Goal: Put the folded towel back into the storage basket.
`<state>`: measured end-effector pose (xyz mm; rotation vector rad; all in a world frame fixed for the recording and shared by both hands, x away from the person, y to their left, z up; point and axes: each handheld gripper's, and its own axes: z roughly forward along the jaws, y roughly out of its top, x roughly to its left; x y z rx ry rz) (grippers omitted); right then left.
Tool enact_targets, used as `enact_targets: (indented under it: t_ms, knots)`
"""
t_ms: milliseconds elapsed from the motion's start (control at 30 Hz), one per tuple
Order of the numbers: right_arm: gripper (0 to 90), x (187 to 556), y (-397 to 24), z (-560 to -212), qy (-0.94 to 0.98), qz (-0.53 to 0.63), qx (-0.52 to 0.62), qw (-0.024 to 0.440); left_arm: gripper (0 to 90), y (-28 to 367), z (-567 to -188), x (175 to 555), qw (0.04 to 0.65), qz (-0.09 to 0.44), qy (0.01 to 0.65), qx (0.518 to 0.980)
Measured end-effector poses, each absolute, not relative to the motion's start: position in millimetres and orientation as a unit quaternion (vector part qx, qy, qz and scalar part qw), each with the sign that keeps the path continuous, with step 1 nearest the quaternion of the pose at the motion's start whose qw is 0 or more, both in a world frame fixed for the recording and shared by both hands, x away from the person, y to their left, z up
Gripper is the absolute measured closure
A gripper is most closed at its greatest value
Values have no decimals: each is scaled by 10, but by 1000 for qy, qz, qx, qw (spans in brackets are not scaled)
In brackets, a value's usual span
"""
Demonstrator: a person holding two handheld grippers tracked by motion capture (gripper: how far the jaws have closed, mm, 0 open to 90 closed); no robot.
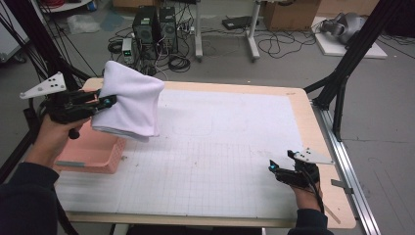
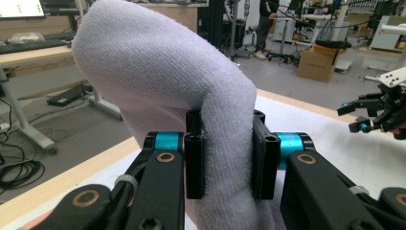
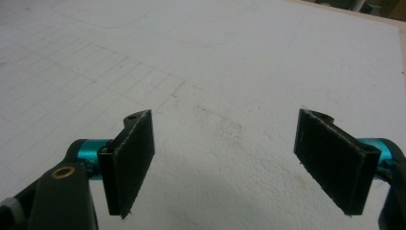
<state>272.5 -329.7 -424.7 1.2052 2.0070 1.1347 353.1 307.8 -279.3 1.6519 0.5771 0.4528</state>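
A folded white towel (image 1: pixel 130 104) hangs in the air above the table's left side, over the pink basket (image 1: pixel 95 149). My left gripper (image 1: pixel 105 102) is shut on the towel; in the left gripper view its two black pads (image 2: pixel 195 158) press a thick fold of the white terry cloth (image 2: pixel 158 81) between them. My right gripper (image 1: pixel 272 168) rests low over the white gridded mat (image 1: pixel 220 152) near the table's front right, open. In the right gripper view its pads (image 3: pixel 131 160) stand wide apart with only bare mat (image 3: pixel 225 96) between them.
The pink basket sits at the table's left edge under the towel. A faint rounded outline (image 1: pixel 192 122) is drawn on the mat's middle. The wooden table rim (image 1: pixel 313 127) and a metal rail (image 1: pixel 350 166) run along the right. Computers and cables (image 1: pixel 156 34) lie on the floor behind.
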Motion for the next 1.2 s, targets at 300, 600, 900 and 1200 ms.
enact_targets:
  t_ms: [300, 600, 900, 1200]
  knots:
    - [206, 2731, -3268, -4247, 746, 419, 441, 270, 719, 3446, -2764, 3470, 619, 206, 255, 714]
    - [206, 2731, -3253, -4247, 748, 417, 439, 272, 719, 3795, -2687, 3390, 609, 229, 277, 707]
    - [206, 2730, -3241, -4245, 749, 416, 439, 270, 720, 3999, -2784, 3363, 588, 235, 306, 711]
    - [206, 2728, -3229, -4239, 751, 417, 435, 270, 720, 4065, -2969, 3435, 545, 234, 333, 733]
